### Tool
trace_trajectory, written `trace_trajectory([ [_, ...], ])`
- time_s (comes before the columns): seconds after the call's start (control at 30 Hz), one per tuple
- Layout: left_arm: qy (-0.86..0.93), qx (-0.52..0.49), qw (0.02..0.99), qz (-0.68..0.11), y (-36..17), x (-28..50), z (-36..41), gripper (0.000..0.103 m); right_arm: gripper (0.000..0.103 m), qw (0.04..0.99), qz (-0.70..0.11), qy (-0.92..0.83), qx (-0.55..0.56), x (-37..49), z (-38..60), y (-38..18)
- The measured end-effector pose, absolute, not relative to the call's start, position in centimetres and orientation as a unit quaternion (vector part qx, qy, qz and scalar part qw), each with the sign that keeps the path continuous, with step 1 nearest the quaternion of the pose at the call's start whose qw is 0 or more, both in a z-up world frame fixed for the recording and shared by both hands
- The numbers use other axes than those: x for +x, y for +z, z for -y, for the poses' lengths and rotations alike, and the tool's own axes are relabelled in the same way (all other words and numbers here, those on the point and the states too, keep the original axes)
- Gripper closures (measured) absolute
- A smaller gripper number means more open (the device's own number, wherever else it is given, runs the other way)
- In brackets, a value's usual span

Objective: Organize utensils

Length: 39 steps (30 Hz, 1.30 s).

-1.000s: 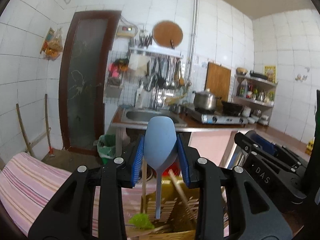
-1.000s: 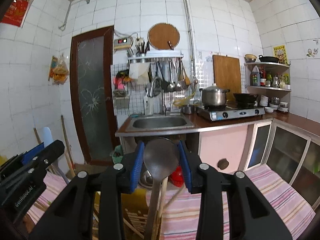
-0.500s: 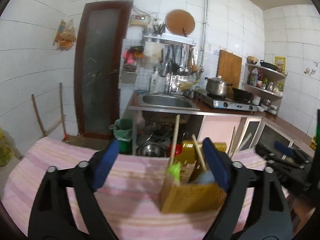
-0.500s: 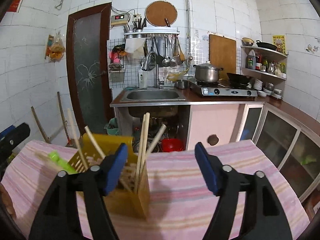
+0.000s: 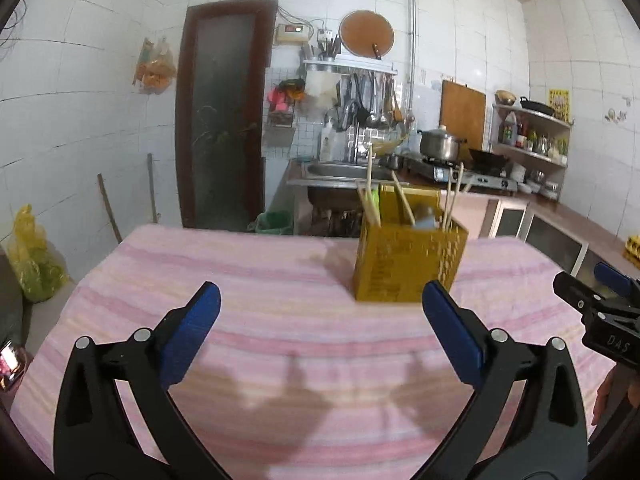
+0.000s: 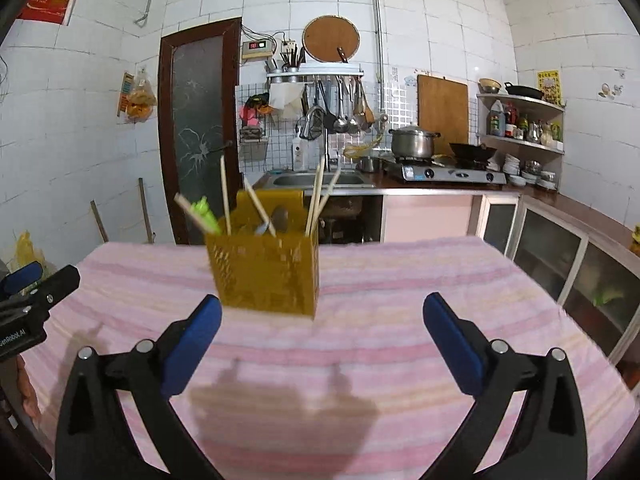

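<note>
Looking through the left wrist view: left gripper (image 5: 320, 322) over the near part of the pink striped table (image 5: 168, 272), jaws opening, last bit of spread, nothing between the blue pads (image 5: 192, 332). Yellow utensil holder (image 5: 408, 264) upright toward the table's far edge, right of centre, well apart from the pads. Wooden chopsticks (image 5: 370, 184) sticking up out of it, a green-tipped piece beside them, a blue spoon (image 5: 424, 213) just showing above the rim. Right gripper (image 5: 600, 312) at the table's right edge, off the holder.

Turning to the right wrist view: right gripper (image 6: 322, 326) likewise opening, empty. Same holder (image 6: 266, 274) left of centre near the far edge, blurred, with chopsticks and a grey metal spoon (image 6: 278, 218) inside. Left gripper at the table's left edge.

Judging progress: no loose utensil visible anywhere on the cloth in either view, everything seen already standing in the holder. Probably finished or nearly so; near corners hidden behind the grippers, so cannot rule out a leftover there.
</note>
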<state>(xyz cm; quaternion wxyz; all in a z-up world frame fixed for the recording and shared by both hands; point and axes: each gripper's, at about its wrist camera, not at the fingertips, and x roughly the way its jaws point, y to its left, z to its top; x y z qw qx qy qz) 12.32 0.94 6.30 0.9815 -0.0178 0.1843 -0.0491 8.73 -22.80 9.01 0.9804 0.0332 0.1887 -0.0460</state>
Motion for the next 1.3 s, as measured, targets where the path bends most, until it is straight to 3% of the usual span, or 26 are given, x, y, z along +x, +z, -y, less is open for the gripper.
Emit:
trace_trajectory([
  [0.47,-0.024,0.016,0.985,-0.173,0.6,6.3,-0.2,0.005,0.004,0.983,-0.176,-0.036,0.046,1.8,21.2,3.1],
  [1.3,-0.016,-0.007,0.99,-0.143,0.4,5.1,-1.4,0.005,0.004,0.987,-0.154,-0.052,0.014,0.6,19.9,2.6],
])
